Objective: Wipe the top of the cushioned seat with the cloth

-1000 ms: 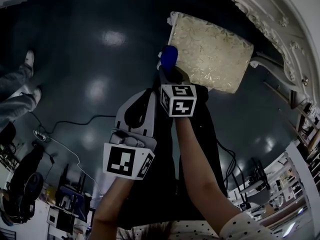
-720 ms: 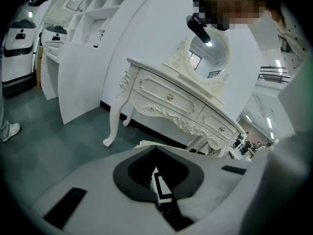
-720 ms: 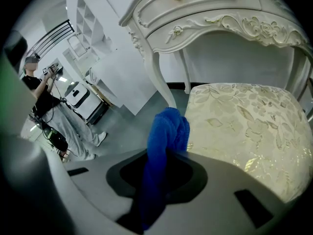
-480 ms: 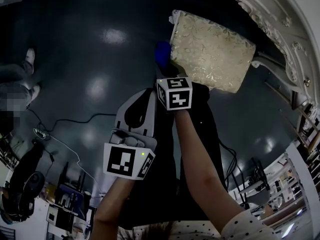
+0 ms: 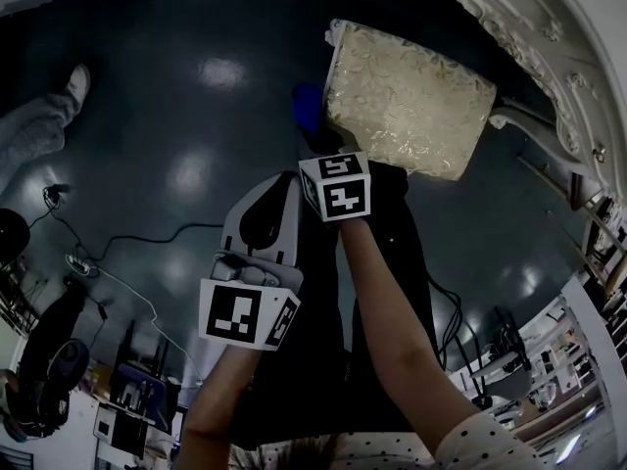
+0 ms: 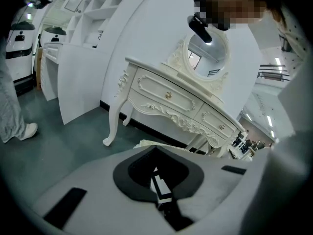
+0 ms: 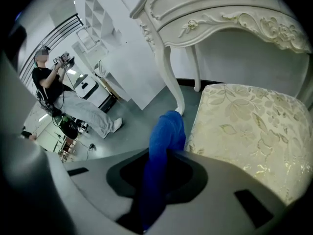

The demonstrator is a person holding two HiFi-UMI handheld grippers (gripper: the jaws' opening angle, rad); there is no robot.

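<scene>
The right gripper [image 7: 157, 182] pinches a blue cloth [image 7: 165, 136] at centre frame, just off the left edge of the cushioned seat [image 7: 244, 126]. The cloth looks soft, light and floppy, so holding its bunched middle seems best. The left gripper [image 6: 157, 186] is closed and empty.

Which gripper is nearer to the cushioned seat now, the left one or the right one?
Right. The right gripper, shut on the blue cloth, is beside the cushioned seat's left edge. The left gripper is farther back, toward the person.
</scene>
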